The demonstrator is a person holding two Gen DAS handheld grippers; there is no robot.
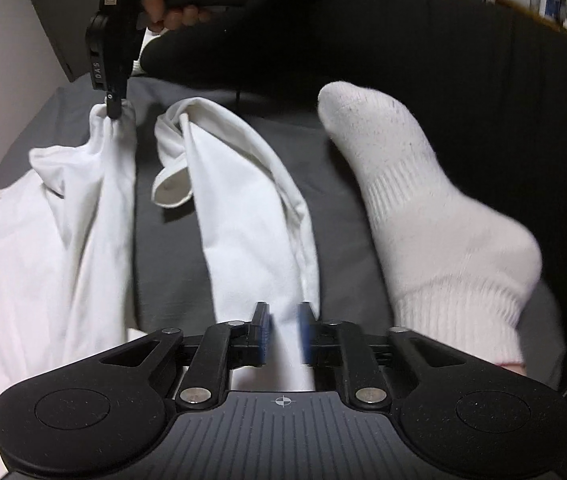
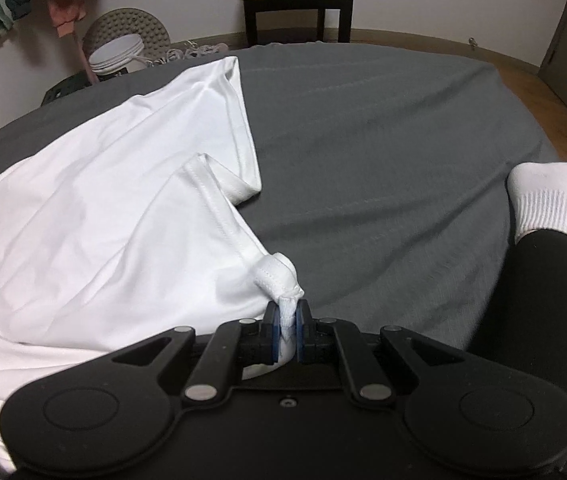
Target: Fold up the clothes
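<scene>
My right gripper (image 2: 287,322) is clamped on a bunched hem of the white garment (image 2: 95,208), the blue pads (image 2: 302,328) pressed against a small wad of cloth between them. From that pinch the garment fans out toward ten o'clock across the grey bed (image 2: 363,128), with one folded edge running up to twelve o'clock.

My left gripper (image 1: 283,330) stands a narrow way apart, with a strip of the same white garment (image 1: 243,208) passing between its pads. I cannot tell whether the pads touch the cloth; there is motion blur on the right pad (image 1: 305,332).

The left wrist view alone shows the right gripper (image 1: 114,110) from outside, at eleven o'clock, hanging tip-down with its tip nipping a gathered peak of cloth, and the person's hand (image 1: 163,0) around its handle. It also shows a white-socked foot (image 1: 415,200) at two o'clock, resting on the bed just beside the strip of cloth.

The right wrist view alone shows the room beyond the bed: a dark chair (image 2: 297,0) at twelve o'clock and a round studded object (image 2: 131,36) at eleven o'clock. The socked foot (image 2: 555,196) and a black-clad leg (image 2: 543,308) appear at three o'clock.

The garment's lower left portion is cut off by the frame edge in both views. Its overall shape cannot be made out.
</scene>
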